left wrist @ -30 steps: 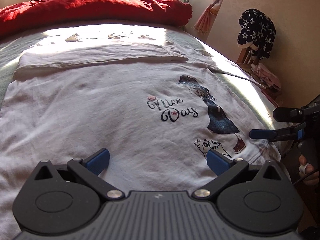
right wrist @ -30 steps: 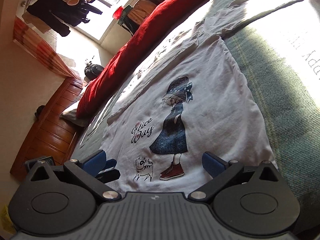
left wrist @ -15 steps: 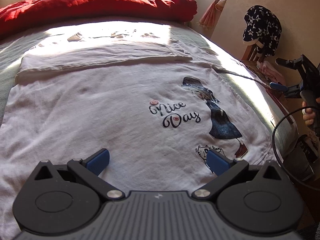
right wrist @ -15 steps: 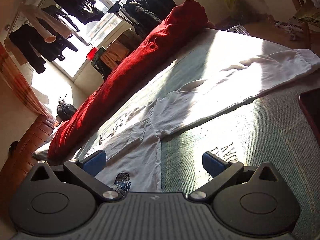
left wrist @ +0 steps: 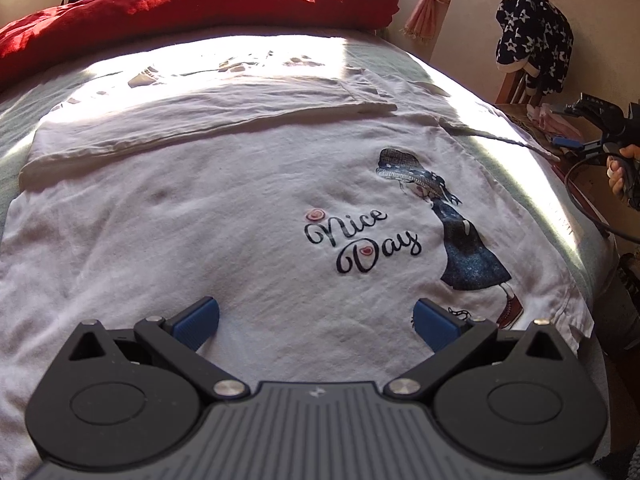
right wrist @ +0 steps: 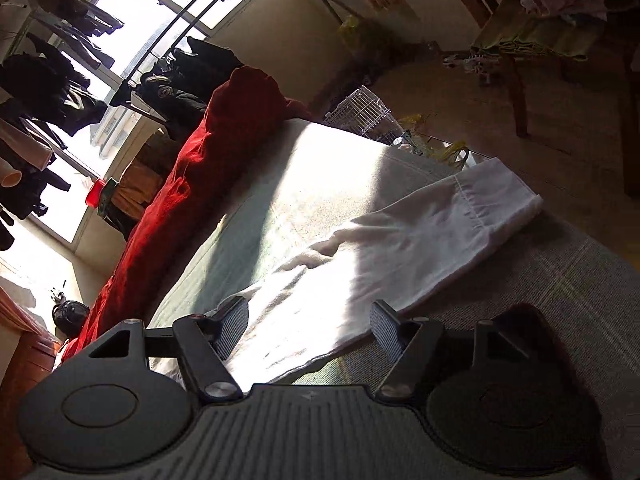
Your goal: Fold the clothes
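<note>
Two wrist views, one bed; the pale green woven bedspread [left wrist: 532,184] fills most of both frames, with a hard band of sunlight across its far half; a rolled red quilt [left wrist: 200,4] lies along the top of the left wrist view and runs diagonally up the left half of the right wrist view. Room: dark clothes on a hanging rail [right wrist: 60,68] before a bright window, upper left of the right wrist view; a wooden chair [right wrist: 516,60] with piled laundry, upper right; a white wire basket [right wrist: 364,116] on the floor past the bed corner; a navy star-print garment [left wrist: 532,36] draped at upper right of the left wrist view.

Task item: white long-sleeved T-shirt with "Nice Day" script and a girl-in-blue-dress print [left wrist: 240,216], spread flat over the centre of the left wrist view; one sleeve folded across the top of the body; the other white sleeve [right wrist: 400,248] stretches toward the right edge of the bed.

Left gripper [left wrist: 316,322]: blue pads spread wide over the lower shirt body, nothing gripped; contact with the cloth cannot be judged.

Right gripper [right wrist: 308,330]: jaws closing, the sleeve lying between them, pads not yet pressing on it.
</note>
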Tool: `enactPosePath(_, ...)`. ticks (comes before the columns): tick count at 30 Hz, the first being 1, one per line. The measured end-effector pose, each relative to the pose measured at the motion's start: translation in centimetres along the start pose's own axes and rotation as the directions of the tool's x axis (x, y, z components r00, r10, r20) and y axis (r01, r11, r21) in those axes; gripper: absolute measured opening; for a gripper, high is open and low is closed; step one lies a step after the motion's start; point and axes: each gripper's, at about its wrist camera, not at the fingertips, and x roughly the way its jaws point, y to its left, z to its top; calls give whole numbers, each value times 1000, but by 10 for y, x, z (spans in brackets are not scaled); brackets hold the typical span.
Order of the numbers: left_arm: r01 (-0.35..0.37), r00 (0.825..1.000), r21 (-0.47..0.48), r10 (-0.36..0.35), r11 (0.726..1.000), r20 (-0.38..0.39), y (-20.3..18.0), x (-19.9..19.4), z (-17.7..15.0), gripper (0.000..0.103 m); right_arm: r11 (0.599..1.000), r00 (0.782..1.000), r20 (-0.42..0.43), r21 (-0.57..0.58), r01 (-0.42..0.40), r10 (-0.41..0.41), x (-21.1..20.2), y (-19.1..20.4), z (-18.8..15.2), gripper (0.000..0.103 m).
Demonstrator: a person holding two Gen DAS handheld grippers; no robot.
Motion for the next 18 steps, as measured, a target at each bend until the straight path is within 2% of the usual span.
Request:
enactPosePath(5,-10,1000,13,10,1000,-3,-1,3,2,102,993,995,-5,48,104,-104,19,-30,15,71)
enactPosePath(8,-18,1000,23,18,1000,-5,-1,5,2,102,986,991,-10,104,134,-133,25,-50,19,71)
enactPosePath(18,-41,999,44,41,998,-11,-4,12,7,102,981,998,16,182,61,-65,49,-75,26,71)
